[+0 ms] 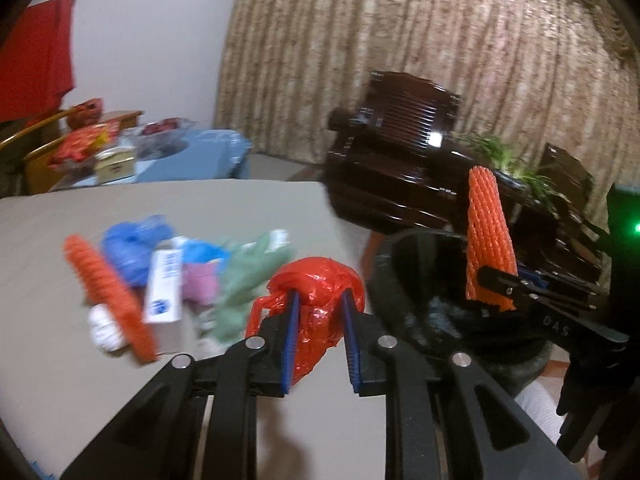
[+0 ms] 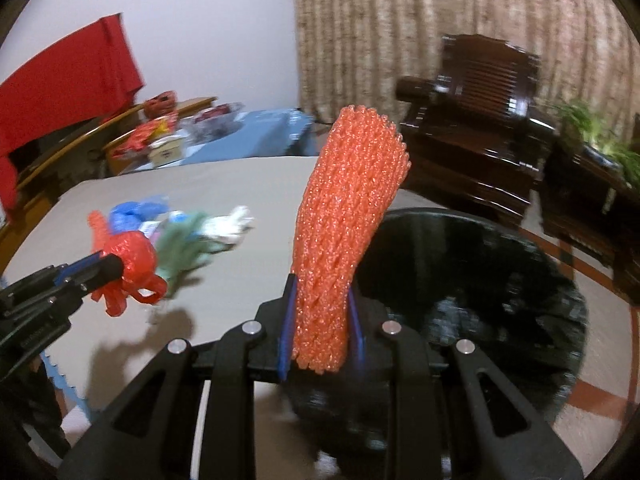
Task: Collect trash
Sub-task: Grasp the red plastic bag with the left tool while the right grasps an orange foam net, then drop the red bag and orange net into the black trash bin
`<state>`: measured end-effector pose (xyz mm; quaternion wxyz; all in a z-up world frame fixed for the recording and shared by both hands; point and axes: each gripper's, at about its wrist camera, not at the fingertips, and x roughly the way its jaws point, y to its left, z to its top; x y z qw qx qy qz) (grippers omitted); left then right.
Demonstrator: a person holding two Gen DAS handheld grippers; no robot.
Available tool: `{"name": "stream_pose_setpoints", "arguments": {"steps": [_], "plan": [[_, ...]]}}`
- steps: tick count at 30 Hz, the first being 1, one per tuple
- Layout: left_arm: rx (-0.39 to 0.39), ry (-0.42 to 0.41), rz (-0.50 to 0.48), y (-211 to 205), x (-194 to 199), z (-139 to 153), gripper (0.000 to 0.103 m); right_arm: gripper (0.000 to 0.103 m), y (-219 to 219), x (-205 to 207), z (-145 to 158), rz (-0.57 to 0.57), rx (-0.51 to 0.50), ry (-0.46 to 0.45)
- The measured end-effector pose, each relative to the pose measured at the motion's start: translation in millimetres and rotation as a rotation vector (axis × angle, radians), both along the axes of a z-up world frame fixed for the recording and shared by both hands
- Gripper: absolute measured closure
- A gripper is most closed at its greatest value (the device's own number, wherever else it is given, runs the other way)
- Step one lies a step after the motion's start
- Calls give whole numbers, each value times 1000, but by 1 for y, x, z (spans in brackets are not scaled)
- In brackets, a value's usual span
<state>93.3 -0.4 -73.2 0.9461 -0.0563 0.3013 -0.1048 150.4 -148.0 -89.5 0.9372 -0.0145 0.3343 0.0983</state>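
Red plastic fills your left claw (image 1: 320, 300): the crumpled red bag (image 1: 316, 304) is pinched between its blue pads, held above the table (image 1: 200, 200) near the right edge, its loose handles dangling to the left. Your right claw (image 2: 322, 300) is clamped on the lower end of an orange foam net sleeve (image 2: 348, 220), which stands up from the jaws and leans over the rim of the black bin (image 2: 480, 280) beside the table.

The left view shows what remains on the table: a second orange net (image 1: 108, 296), a blue bag (image 1: 132, 248), a white box (image 1: 166, 288), something pink (image 1: 200, 284), a green bag (image 1: 248, 276) and a white wad (image 1: 106, 328), all heaped together and well clear of both claws. The right view looks further into the bin's dark, glossy lining.

The white box carries blue print, too blurred to read. The right claw's body, seen from the left, bears faint letters that may read "DAS".
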Motion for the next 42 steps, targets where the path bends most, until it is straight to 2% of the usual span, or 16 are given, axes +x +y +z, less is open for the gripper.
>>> {"name": "stream_pose_setpoints", "arguments": {"steps": [7,15,16,18,21,22,24,26,34,42], "plan": [[-9,-16,-128,-66,26,5,83,81,-63,1,-10,-129,-19,11],[-29,-16,-252,-134,52,6,82,76,-109,0,-29,-227,-31,43],[-38,-11,-265,-141,55,5,80,74,-111,-1,-29,-234,-37,44],[-42,-5,-278,-151,60,3,73,58,-118,-3,-31,-253,-50,38],[-49,9,-283,-154,62,1,54,39,-124,-6,-32,-280,-57,28],[-52,12,-279,-151,61,1,51,36,-126,-8,-32,-288,-59,25],[-49,16,-267,-145,60,0,47,20,-129,-11,-32,-303,-63,17],[-42,13,-247,-138,59,2,41,10,-129,-15,-32,-311,-60,6],[10,-20,-113,-80,38,8,10,7,-101,-16,-21,-260,-5,-6],[64,-42,58,-1,7,9,6,6,-34,-7,-9,-130,7,-37]]}}
